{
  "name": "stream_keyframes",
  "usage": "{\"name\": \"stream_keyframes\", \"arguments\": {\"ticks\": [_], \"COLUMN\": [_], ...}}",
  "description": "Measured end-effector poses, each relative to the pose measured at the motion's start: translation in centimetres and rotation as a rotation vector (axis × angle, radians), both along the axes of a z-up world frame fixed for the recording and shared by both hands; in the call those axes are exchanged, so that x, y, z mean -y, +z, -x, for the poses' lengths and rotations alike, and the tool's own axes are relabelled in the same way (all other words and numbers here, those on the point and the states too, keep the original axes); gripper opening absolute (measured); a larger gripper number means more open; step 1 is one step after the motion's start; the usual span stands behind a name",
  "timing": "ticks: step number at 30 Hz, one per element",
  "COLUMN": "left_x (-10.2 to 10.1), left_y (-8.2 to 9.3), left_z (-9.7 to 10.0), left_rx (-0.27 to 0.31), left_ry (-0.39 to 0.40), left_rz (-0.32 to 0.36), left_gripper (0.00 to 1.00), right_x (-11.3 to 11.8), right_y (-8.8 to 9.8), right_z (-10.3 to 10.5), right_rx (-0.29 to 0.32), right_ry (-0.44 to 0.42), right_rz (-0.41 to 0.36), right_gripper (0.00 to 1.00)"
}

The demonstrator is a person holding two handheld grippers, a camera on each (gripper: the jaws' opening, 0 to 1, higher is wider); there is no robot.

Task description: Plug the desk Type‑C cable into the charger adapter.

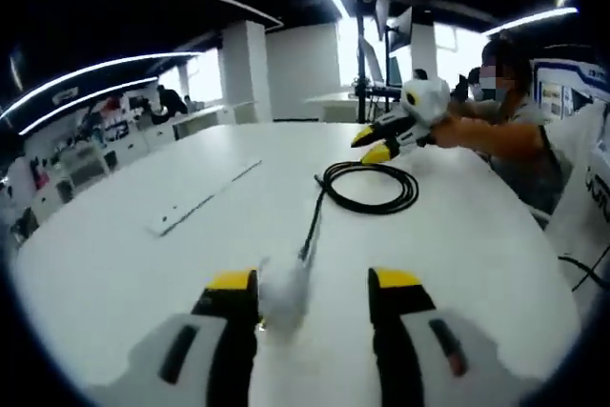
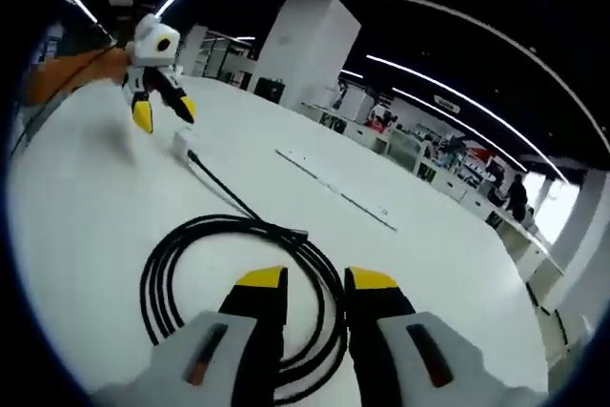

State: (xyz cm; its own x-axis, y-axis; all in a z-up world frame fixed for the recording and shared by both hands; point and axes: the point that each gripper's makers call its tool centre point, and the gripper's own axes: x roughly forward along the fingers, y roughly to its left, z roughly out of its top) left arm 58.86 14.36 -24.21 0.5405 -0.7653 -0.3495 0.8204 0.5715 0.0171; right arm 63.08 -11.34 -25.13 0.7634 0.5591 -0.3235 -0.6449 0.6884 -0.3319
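A white charger adapter [image 1: 283,295], blurred, lies on the white table [image 1: 114,264] between the jaws of my left gripper [image 1: 315,280], close to the left jaw. The jaws stand wide apart, so it is open. A black cable [image 1: 312,226] runs from the adapter to a flat coil [image 1: 370,188]; I cannot tell whether the plug is seated. My right gripper [image 1: 374,146] hovers at the coil's far edge. In the right gripper view my right gripper [image 2: 316,280] stands over the coil [image 2: 176,274] with a narrow gap and nothing between the jaws. Far off, the left gripper [image 2: 164,111] hangs by the adapter [image 2: 180,143].
A long thin pale strip [image 1: 205,195] lies flat on the table left of the cable, also seen as a strip [image 2: 334,188] right of it. A person's orange sleeve [image 1: 496,135] reaches in from the right. The table edge [image 1: 543,254] curves nearby. A monitor stand [image 1: 367,73] rises behind.
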Motion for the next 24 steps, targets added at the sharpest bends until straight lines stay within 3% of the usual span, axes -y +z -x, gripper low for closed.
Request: {"name": "stream_keyframes", "arguments": {"ticks": [4, 6, 9, 14, 16, 18, 24], "left_x": [-1.3, -1.3, -1.5, -4.0, -5.2, -6.0, -7.4], "left_y": [0.6, 0.4, 1.1, 2.7, 3.7, 4.4, 4.4], "left_z": [4.2, 6.8, 10.1, 13.6, 14.9, 16.2, 19.2], "left_rx": [0.101, 0.102, 0.159, 0.290, 0.331, 0.342, 0.362], "left_ry": [0.122, 0.145, 0.192, 0.342, 0.411, 0.467, 0.578], "left_rz": [0.044, 0.061, 0.108, 0.132, 0.187, 0.262, 0.297], "left_gripper": [0.74, 0.82, 0.82, 0.84, 0.86, 0.86, 0.90], "right_x": [0.8, 1.0, 1.7, 2.4, 2.7, 3.3, 4.0], "right_y": [2.2, 2.8, 3.6, 4.1, 4.0, 4.1, 3.9], "right_z": [3.0, 5.6, 7.4, 11.7, 13.3, 14.4, 17.3], "right_rx": [0.028, 0.031, 0.062, 0.106, 0.122, 0.139, 0.144], "right_ry": [-0.008, -0.010, -0.016, -0.054, -0.064, -0.090, -0.130], "right_rz": [-0.176, -0.254, -0.312, -0.383, -0.408, -0.428, -0.495], "right_gripper": [0.34, 0.40, 0.43, 0.48, 0.51, 0.52, 0.58]}}
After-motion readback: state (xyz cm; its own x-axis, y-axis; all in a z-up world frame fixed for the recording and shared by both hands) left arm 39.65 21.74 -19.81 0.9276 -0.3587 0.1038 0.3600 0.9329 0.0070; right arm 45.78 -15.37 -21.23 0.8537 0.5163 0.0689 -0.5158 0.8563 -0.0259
